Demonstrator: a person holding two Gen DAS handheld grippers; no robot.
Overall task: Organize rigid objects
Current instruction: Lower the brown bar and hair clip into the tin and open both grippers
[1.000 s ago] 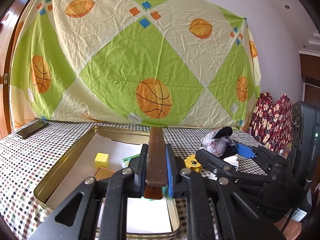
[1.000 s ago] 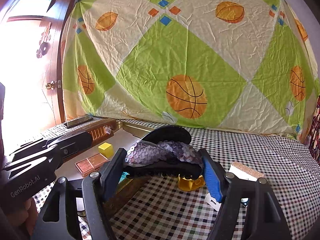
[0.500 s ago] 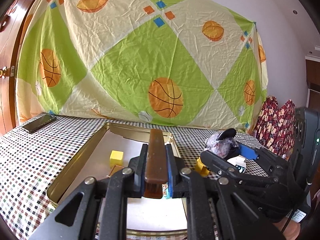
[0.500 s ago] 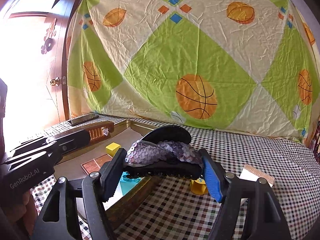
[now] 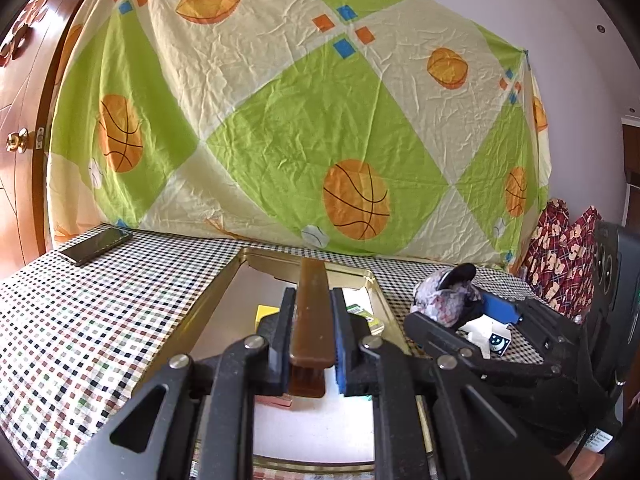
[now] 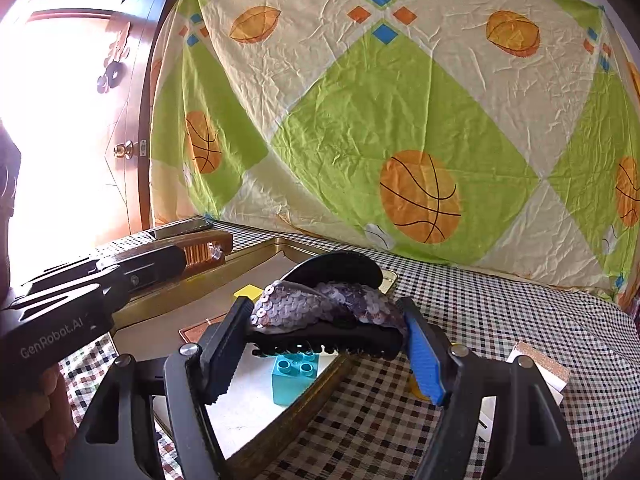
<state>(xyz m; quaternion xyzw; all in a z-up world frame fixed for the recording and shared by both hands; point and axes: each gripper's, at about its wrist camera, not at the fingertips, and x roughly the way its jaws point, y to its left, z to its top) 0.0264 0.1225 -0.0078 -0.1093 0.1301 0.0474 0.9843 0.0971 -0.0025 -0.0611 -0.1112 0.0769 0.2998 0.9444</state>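
Left claw (image 5: 312, 316) pinches a brown comb (image 5: 311, 320) edge-up over a shallow gold tin tray (image 5: 208, 300) on the checked counter (image 5: 80, 320); right claw (image 6: 324, 332), beside it, grips a black sequinned hair clip (image 6: 324, 320) at the tray's right rim. Beneath: yellow cube (image 6: 248, 293), turquoise studded brick (image 6: 294, 376). Other tray contents are partly hidden. Beyond, left: a dark phone (image 5: 96, 245).

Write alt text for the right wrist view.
The right hand-held gripper clamps a black hair claw with purple sequins above a gold tin tray holding a teal toy brick. At left, the left hand-held gripper grips a brown comb.
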